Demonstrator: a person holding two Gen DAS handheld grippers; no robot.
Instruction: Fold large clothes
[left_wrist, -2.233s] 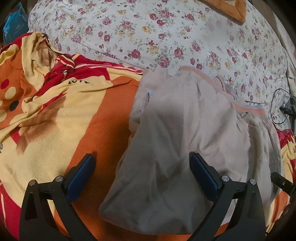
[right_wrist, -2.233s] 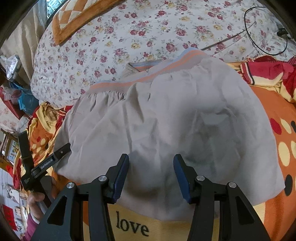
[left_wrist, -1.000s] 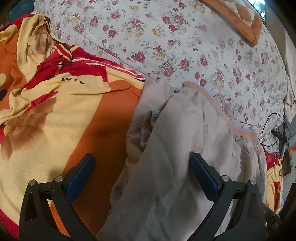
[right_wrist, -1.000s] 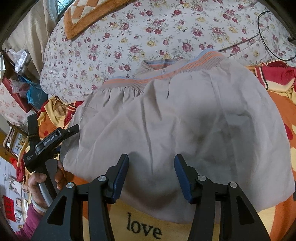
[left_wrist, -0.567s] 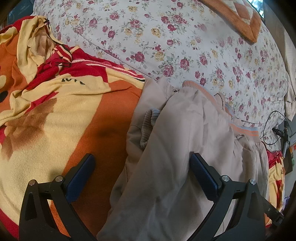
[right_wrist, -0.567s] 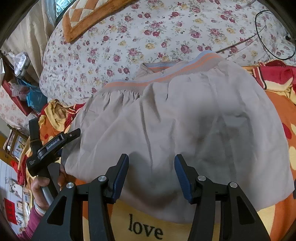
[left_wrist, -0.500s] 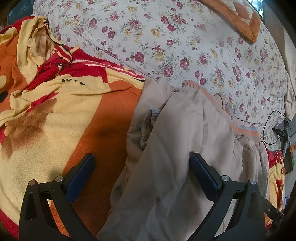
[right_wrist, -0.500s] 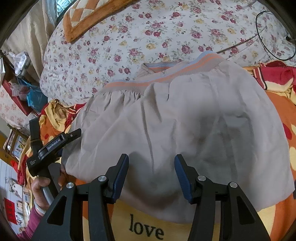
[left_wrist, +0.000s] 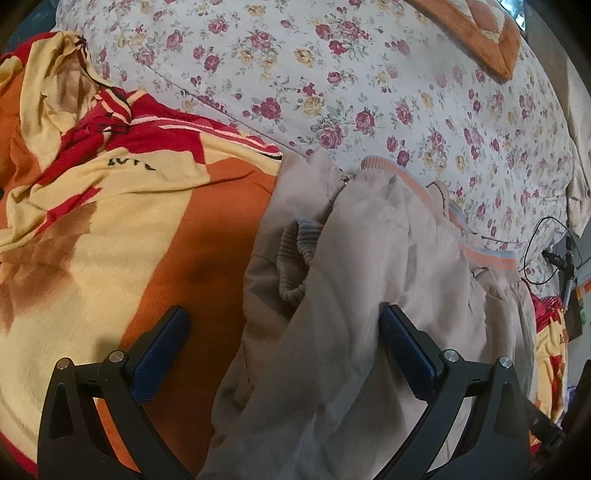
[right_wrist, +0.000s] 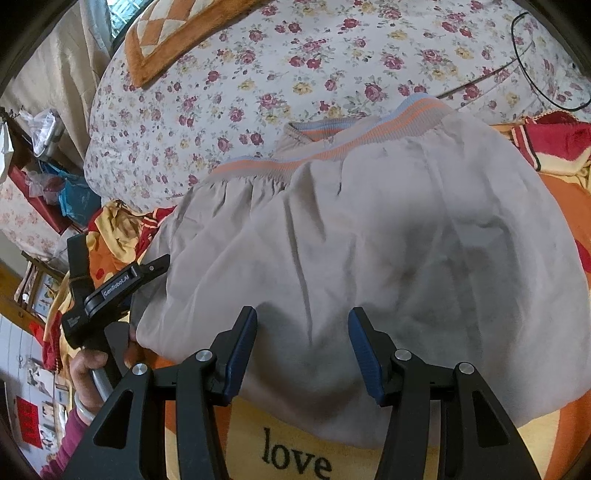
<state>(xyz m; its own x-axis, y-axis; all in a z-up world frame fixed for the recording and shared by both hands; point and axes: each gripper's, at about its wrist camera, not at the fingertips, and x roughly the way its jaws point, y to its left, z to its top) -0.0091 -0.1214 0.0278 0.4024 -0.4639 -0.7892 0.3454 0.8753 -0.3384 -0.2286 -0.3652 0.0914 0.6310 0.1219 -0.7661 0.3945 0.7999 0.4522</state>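
The beige jacket (right_wrist: 369, 258) lies on the orange and yellow blanket (left_wrist: 110, 258) on the bed, its striped ribbed hem (right_wrist: 332, 147) toward 12 o'clock, against the flowered quilt (right_wrist: 277, 74). I judge that the folding is well along: from my right wrist camera the jacket looks like one compact, rather flat block, with its near edge just above the word "love" on the blanket. From the left wrist camera I see at 9 o'clock of the jacket a ribbed cuff (left_wrist: 295, 258) tucked under the upper layer, so at least one sleeve seems folded in. What is left, I think, is one more fold and some smoothing; the left edge is a little untidy.

My right claw (right_wrist: 303, 350) is released, its jaws apart, and points toward 12 o'clock over the near edge of the jacket. I cannot tell if it touches the cloth. My left claw (left_wrist: 284, 339) is wide apart also and holds nothing; it stands over the left edge of the jacket, one finger above the blanket, the other above the cloth.
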